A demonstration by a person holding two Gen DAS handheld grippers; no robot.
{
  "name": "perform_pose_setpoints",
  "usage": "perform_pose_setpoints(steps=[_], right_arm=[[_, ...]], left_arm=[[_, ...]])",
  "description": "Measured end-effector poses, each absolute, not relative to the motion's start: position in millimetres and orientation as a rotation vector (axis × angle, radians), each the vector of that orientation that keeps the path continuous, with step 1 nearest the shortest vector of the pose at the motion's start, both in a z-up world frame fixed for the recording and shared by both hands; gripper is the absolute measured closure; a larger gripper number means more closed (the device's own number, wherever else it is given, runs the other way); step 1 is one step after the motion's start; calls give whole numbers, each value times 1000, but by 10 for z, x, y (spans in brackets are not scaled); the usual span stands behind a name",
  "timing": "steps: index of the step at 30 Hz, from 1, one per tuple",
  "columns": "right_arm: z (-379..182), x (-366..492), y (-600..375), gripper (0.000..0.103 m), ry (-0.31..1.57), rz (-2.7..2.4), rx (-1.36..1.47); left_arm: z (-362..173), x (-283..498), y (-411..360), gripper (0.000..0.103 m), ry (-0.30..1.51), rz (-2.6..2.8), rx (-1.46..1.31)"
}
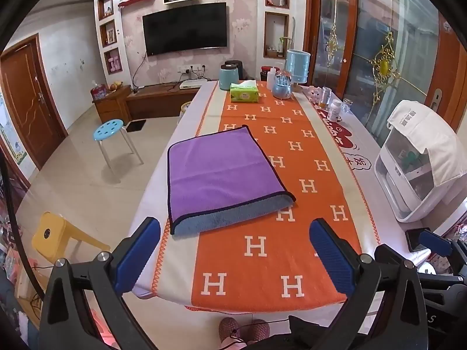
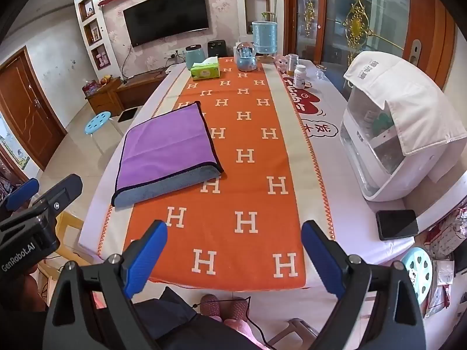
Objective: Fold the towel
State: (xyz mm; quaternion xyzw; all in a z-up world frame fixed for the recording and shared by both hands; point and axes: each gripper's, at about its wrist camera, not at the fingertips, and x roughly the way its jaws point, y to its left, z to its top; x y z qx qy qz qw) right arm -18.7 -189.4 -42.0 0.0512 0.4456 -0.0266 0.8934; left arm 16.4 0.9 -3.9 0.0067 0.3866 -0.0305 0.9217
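Note:
A purple towel [image 1: 221, 175] with a dark border lies folded flat on the table; its grey-blue underside shows along the near edge. It also shows in the right wrist view [image 2: 166, 148]. My left gripper [image 1: 235, 252] is open and empty, held above the table's near edge, just short of the towel. My right gripper [image 2: 233, 258] is open and empty, above the near edge, to the right of the towel. The left gripper [image 2: 38, 192] shows at the left of the right wrist view.
The table carries an orange runner [image 1: 277, 250] with white H letters. A tissue box [image 1: 244, 92], jars, bottles and a blue lamp [image 1: 297, 65] stand at the far end. A white appliance [image 2: 400, 140] and a black phone [image 2: 397, 224] sit on the right. Stools [image 1: 112, 129] stand left.

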Motion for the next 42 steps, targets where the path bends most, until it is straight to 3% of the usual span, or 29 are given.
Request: perform_pose_setpoints(steps=[42], right_arm=[[-786,391,-1318,10,1002,-46,106]], left_arm=[[-623,1008,754,1,988,8,-35]])
